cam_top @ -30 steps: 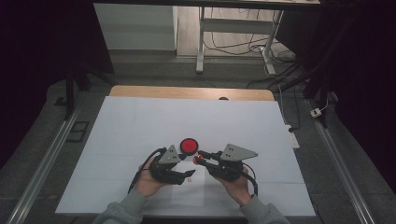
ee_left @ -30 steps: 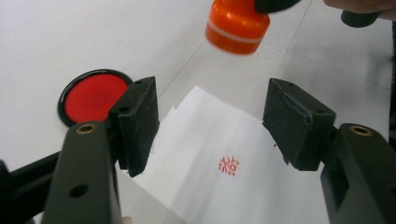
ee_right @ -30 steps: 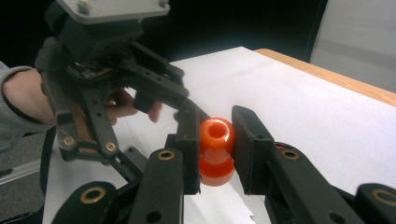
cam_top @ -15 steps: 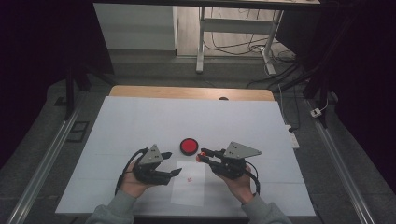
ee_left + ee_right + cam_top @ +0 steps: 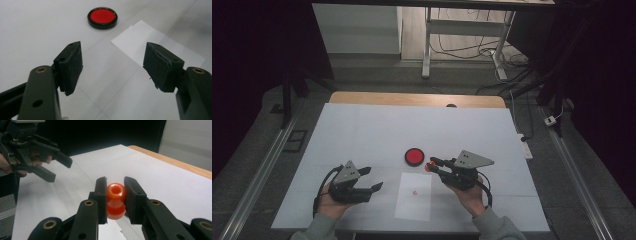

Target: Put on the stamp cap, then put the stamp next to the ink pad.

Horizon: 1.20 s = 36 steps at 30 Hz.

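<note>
Right hand-held gripper is clenched on a small orange-red plastic stamp w/ a rounded, hollow-topped knob. It's held just above the white surface, right beside the round black-rimmed red ink pad and near the top edge of the white paper sheet. Left hand-held gripper is released, nothing between the jaws, which have just been opening; it sits low at the left, well apart from the sheet, w/ the ink pad and the sheet's corner ahead of it.

Risks, as I judge them:
- Stamp is glossy, smooth plastic, waisted between knob and base; the flat black pads grip it at the sides only, so it could twist or slip when pressed down.
- Sheet is thin, loose, lying flat on a slick surface w/ nothing pinning it. Pressing or lifting the stamp off could drag or lift it, smearing the mark. Left gripper is too far off to steady it.
- A faint red mark already sits mid-sheet; a second press close by may overlap it.
- Ink pad is shallow, light-looking; a sideways knock from the jaws could push it along.
</note>
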Motion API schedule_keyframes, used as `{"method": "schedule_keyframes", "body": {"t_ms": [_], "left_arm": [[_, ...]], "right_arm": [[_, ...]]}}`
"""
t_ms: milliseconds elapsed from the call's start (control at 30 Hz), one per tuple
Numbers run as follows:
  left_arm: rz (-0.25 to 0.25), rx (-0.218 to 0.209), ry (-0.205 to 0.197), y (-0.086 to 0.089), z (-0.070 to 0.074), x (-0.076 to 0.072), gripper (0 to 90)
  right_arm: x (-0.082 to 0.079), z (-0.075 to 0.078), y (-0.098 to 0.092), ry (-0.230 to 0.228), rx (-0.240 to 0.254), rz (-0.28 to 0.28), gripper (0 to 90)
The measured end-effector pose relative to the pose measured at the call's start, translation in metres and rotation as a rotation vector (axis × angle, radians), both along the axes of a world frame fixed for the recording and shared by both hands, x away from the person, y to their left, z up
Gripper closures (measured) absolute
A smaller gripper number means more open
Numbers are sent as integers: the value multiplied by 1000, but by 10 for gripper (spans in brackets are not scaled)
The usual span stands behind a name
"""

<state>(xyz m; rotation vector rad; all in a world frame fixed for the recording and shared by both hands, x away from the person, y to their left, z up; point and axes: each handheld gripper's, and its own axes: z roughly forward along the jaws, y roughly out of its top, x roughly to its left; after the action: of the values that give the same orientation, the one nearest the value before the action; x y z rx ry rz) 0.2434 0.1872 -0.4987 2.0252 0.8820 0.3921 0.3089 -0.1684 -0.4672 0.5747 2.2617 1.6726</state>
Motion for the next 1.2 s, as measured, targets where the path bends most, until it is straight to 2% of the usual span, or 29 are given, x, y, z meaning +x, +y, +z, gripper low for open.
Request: {"method": "schedule_keyframes", "body": {"t_ms": [500,900,1200], "left_arm": [[61,-5,8,25,-7,-7,320],[56,-3,18,23,-9,-6,320],[51,-2,27,22,-10,-5,320]], "right_arm": [[3,0,-4,-2,-7,-16,725],[3,0,-4,-4,-5,-17,725],[9,-1,-8,-4,-7,-43,725]]}}
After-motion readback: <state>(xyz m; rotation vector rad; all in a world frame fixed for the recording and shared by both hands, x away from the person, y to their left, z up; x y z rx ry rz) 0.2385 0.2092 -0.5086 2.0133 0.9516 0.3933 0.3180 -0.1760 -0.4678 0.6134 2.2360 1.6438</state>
